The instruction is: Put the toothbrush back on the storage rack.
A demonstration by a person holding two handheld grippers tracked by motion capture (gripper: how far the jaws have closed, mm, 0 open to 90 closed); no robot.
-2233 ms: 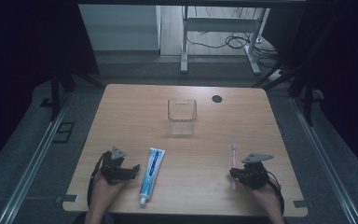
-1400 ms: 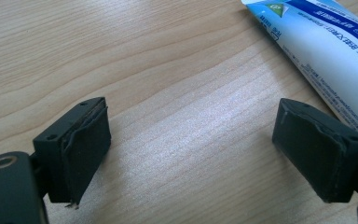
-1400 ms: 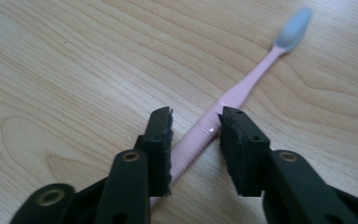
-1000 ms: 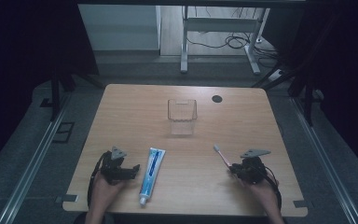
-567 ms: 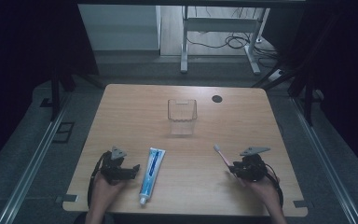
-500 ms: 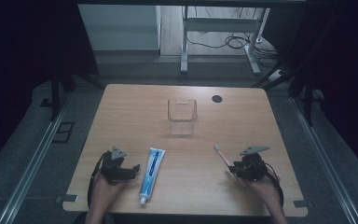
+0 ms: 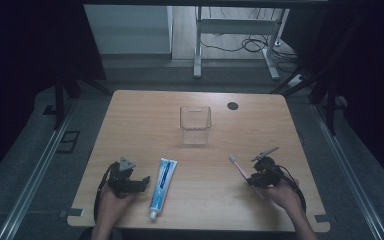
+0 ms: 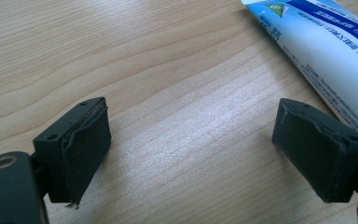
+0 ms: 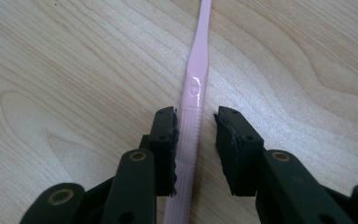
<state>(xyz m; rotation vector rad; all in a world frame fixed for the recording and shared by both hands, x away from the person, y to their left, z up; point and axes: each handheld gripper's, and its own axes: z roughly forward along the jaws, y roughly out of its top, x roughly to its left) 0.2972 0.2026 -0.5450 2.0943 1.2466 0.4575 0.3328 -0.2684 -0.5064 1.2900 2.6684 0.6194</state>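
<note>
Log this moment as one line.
left gripper: open, idle | right gripper: open astride toothbrush, gap one side | toothpaste: flat on table

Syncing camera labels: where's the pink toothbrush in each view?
High view: toothbrush at lower right, angled, handle end at the right tongs.
Left gripper view: no toothbrush; toothpaste tube at upper right.
Right gripper view: centre, handle between the tongs' jaws, touching the left one.
Shared landmark: wooden table.

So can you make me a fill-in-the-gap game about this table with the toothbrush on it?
1. The toothbrush between the right gripper's jaws is ____ in colour.
2. The toothpaste tube lies beside the ____ gripper.
3. The clear cup has ____ inside it.
4. The table is made of ____.

Missing words: pink; left; nothing; wood
</note>
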